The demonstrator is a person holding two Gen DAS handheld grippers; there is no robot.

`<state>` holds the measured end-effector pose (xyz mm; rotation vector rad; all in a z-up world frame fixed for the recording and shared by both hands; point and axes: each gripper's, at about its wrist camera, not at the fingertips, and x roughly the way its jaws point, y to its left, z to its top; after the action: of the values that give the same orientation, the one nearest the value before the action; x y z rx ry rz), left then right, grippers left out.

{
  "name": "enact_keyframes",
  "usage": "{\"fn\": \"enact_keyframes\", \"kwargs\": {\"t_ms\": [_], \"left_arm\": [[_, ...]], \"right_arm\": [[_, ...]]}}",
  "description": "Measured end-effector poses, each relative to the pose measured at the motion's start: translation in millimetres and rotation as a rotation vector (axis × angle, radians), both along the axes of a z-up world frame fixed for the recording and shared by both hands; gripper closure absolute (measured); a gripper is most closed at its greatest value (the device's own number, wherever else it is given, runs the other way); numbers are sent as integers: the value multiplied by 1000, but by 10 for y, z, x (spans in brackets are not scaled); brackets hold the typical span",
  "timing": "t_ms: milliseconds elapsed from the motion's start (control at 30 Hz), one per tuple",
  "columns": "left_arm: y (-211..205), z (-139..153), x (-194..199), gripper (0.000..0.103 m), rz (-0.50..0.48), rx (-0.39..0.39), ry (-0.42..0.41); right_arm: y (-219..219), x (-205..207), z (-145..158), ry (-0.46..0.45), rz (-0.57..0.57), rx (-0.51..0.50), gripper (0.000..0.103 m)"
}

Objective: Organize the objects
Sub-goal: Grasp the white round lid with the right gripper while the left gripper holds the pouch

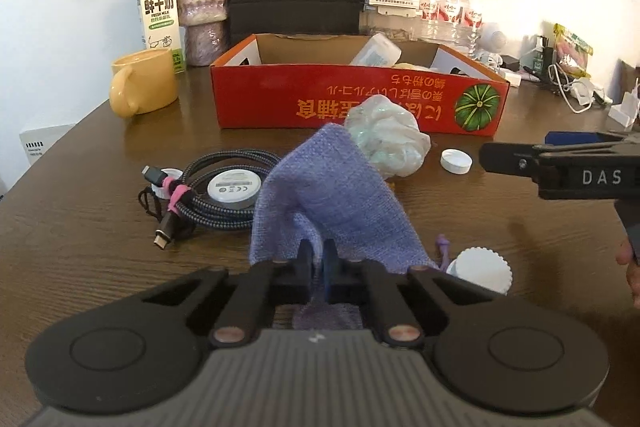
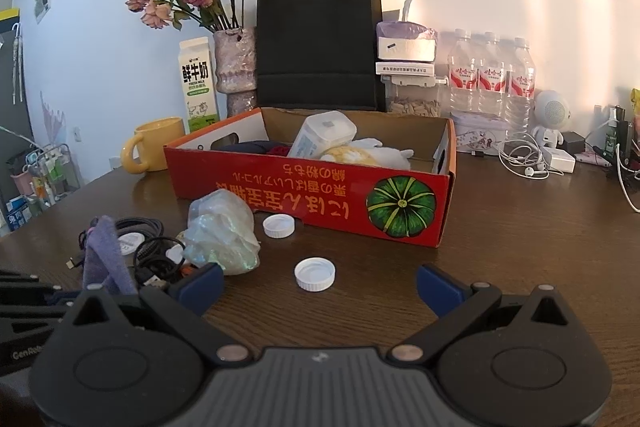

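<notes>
My dark wooden table [image 2: 500,247] bears red box [image 2: 312,195], yellow mug [image 2: 150,145], two white caps [image 2: 315,273], coiled cable [image 1: 224,187], apparently crumpled plastic bag [image 2: 222,231].

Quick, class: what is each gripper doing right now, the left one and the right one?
Left gripper: closed on the purple cloth, lifting it off the table.
Right gripper: open, holding nothing, above the table near a white cap.
</notes>
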<state>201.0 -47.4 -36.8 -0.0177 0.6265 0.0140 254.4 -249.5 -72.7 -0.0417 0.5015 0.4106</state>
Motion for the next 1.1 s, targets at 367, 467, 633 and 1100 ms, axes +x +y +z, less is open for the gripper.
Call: {"fn": "enact_keyframes", "kwargs": {"t_ms": [367, 467, 633, 1100], "left_arm": [[119, 320, -152, 99, -11, -31, -107], [186, 403, -187, 99, 7, -35, -133], [304, 489, -271, 99, 34, -46, -167], [554, 504, -382, 98, 47, -96, -173]], "right_arm": [[10, 28, -35, 10, -13, -6, 0], [5, 33, -42, 8, -14, -5, 0], [7, 38, -52, 1, -20, -9, 0], [171, -327, -34, 26, 112, 1, 0]]}}
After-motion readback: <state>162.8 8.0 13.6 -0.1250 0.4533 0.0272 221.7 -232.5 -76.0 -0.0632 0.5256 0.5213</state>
